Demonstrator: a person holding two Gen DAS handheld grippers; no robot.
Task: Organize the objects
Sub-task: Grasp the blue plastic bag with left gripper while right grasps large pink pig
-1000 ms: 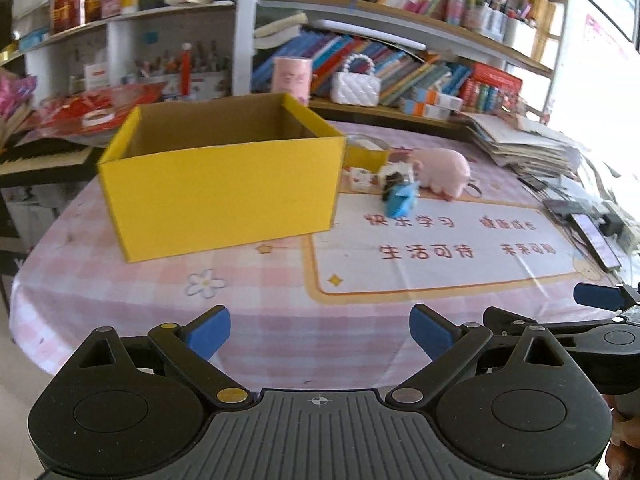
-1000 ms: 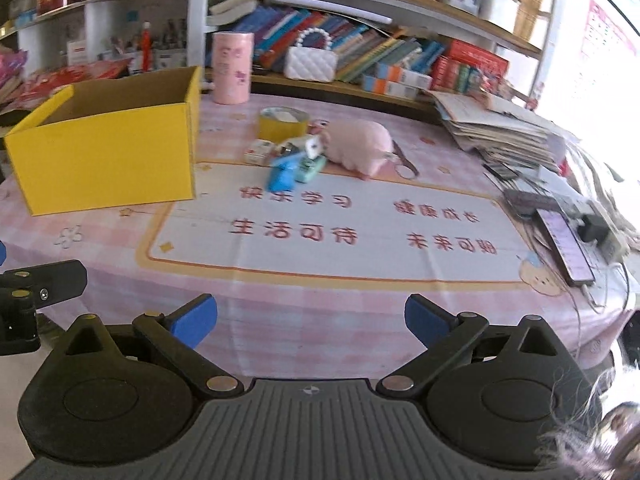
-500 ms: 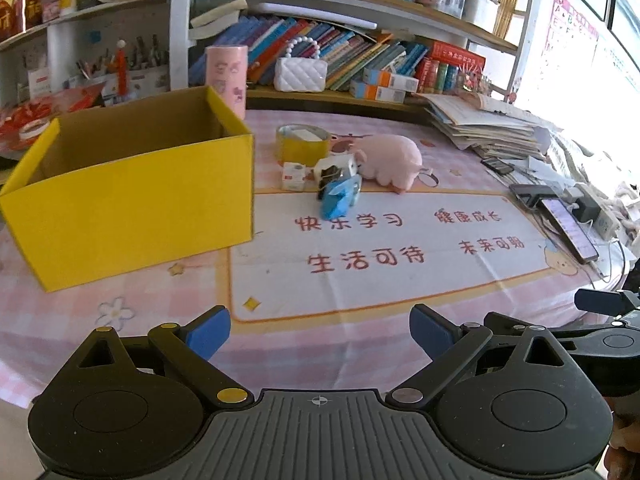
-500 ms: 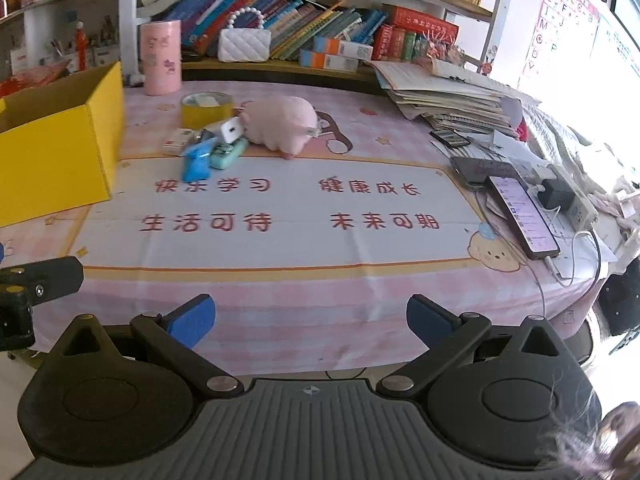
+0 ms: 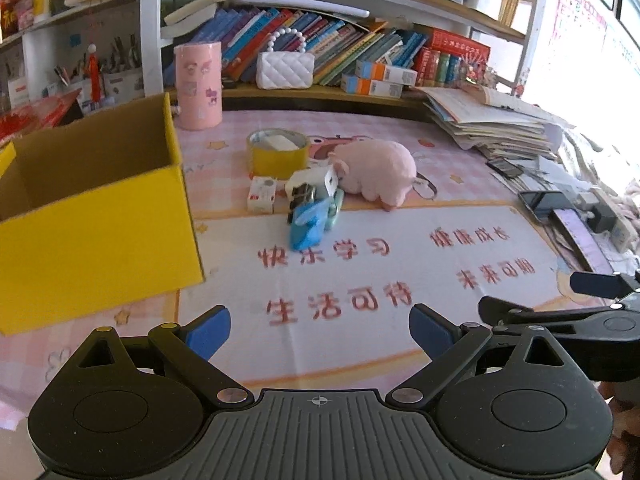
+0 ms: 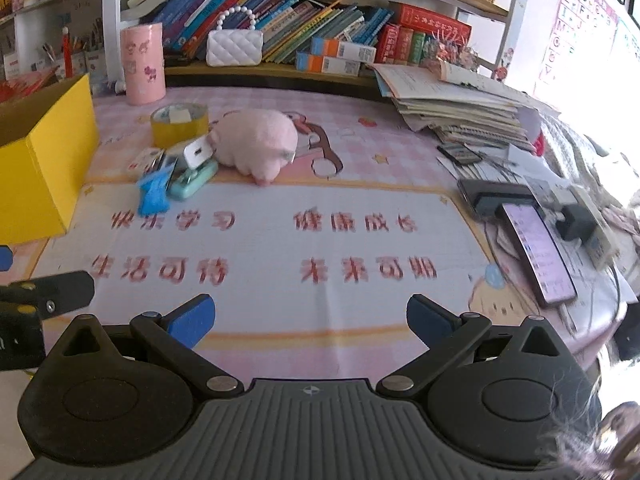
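Note:
An open yellow cardboard box (image 5: 92, 224) stands at the left of the table; its corner shows in the right wrist view (image 6: 44, 152). Right of it lies a cluster: a pink plush pig (image 5: 376, 172) (image 6: 256, 144), a yellow tape roll (image 5: 278, 154) (image 6: 179, 124), a blue packet (image 5: 308, 228) (image 6: 154, 194), a mint green case (image 6: 192, 180), a white charger (image 6: 198, 152), black binder clips (image 5: 300, 194) and a small white box (image 5: 262, 200). My left gripper (image 5: 320, 330) is open and empty above the mat's near edge. My right gripper (image 6: 310, 318) is open and empty, to its right.
A pink cylinder (image 5: 198, 84) and a white quilted handbag (image 5: 284, 68) stand at the back before shelves of books. A paper stack (image 6: 452, 108) lies at the back right. Phones and a charger block (image 6: 536, 252) lie at the right edge.
Both grippers have moved forward over the table and swung right. The box has slid to the left of view and the cluster looks nearer. Both stay open.

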